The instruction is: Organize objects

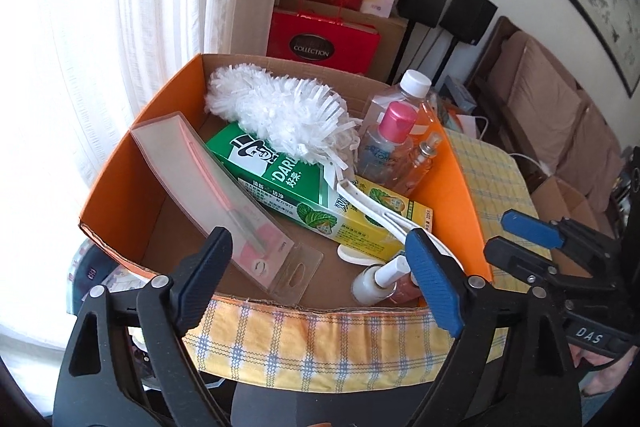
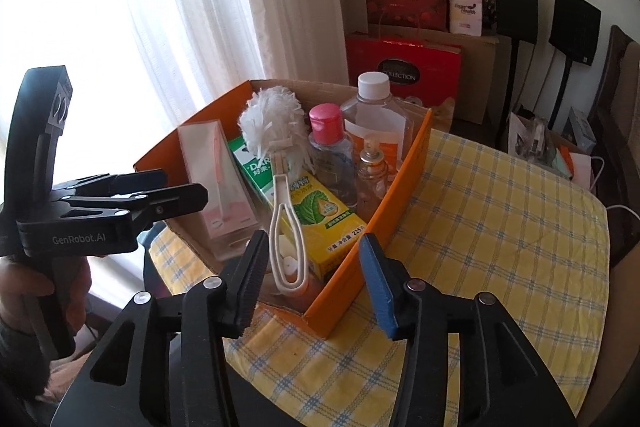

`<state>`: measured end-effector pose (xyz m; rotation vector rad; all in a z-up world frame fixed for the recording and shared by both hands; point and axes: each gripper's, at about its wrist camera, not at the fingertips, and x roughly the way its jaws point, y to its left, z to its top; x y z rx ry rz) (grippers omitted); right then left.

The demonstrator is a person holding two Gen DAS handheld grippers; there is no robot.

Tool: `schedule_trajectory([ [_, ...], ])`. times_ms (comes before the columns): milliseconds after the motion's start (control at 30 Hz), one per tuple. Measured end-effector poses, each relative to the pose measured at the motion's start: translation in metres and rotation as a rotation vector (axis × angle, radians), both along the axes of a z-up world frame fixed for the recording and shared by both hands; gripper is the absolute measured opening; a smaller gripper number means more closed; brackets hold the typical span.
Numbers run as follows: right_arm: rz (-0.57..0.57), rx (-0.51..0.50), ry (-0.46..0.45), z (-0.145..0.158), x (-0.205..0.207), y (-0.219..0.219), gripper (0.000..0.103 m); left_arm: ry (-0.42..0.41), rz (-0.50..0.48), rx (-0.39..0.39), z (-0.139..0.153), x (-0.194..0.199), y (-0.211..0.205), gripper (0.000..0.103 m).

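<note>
Left gripper (image 1: 316,267): its fingers stood wide apart and empty, hovering over the near rim of the orange box.
Right gripper (image 2: 316,283): its fingers also stood wide and empty, poised off the box's near corner, apart from everything.
Orange box (image 2: 352,271): it sat on the checked cloth at the tabletop's window-side edge, leaving the rest of the cloth bare.
Contents: a white duster (image 1: 280,115) lay across a green-and-yellow toothpaste carton (image 1: 304,195), its handle reaching toward the near wall; a clear packet with a pink item (image 1: 224,195) leaned along the window side; a pink-capped bottle (image 2: 328,147), a white-capped bottle (image 2: 376,107) and a small spray bottle (image 2: 372,167) stood upright against the far-side wall; small bottles (image 1: 384,279) lay at the near end.
Step in hand: judging by this, everything was already boxed, so the task looked nearly finished or between picks.
Next move: probably drawing back, or tidying the tipped small bottles, which would call for a narrower opening and a careful reach past the duster handle.
</note>
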<state>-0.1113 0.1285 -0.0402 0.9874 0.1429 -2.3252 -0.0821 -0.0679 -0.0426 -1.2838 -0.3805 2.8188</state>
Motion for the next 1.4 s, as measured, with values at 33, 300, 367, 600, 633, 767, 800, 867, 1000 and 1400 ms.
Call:
schedule_trajectory([
  [33,-0.01,0.002,0.005,0.001,0.001,0.002,0.055,0.003,-0.003,-0.006,0.001,0.001,0.002,0.09],
  [300,-0.104,-0.013,0.021,0.01,0.013,0.025,0.081,0.011,-0.05,-0.083,0.006,0.009,0.022,0.096],
  [367,-0.124,-0.015,0.025,0.012,0.016,0.031,0.082,0.012,-0.062,-0.098,0.007,0.01,0.027,0.096],
  [600,-0.196,-0.01,0.031,0.012,0.028,0.047,0.086,0.035,-0.097,-0.157,0.012,0.021,0.045,0.096],
  [633,-0.21,-0.008,0.033,0.012,0.03,0.049,0.086,0.035,-0.095,-0.157,0.012,0.022,0.046,0.096],
  [767,-0.265,0.012,0.052,0.01,0.038,0.058,0.09,0.043,-0.088,-0.166,0.015,0.028,0.05,0.103],
  [800,-0.286,0.029,0.064,0.009,0.04,0.06,0.092,0.044,-0.089,-0.166,0.016,0.03,0.052,0.103],
  [867,-0.323,0.041,0.076,0.008,0.044,0.065,0.098,0.049,-0.093,-0.163,0.017,0.033,0.054,0.103],
  [1000,-0.376,0.051,0.093,0.008,0.052,0.072,0.102,0.074,-0.087,-0.146,0.021,0.042,0.056,0.103],
  [1400,-0.472,0.055,0.089,0.008,0.073,0.084,0.102,0.08,-0.071,-0.133,0.026,0.063,0.064,0.103],
])
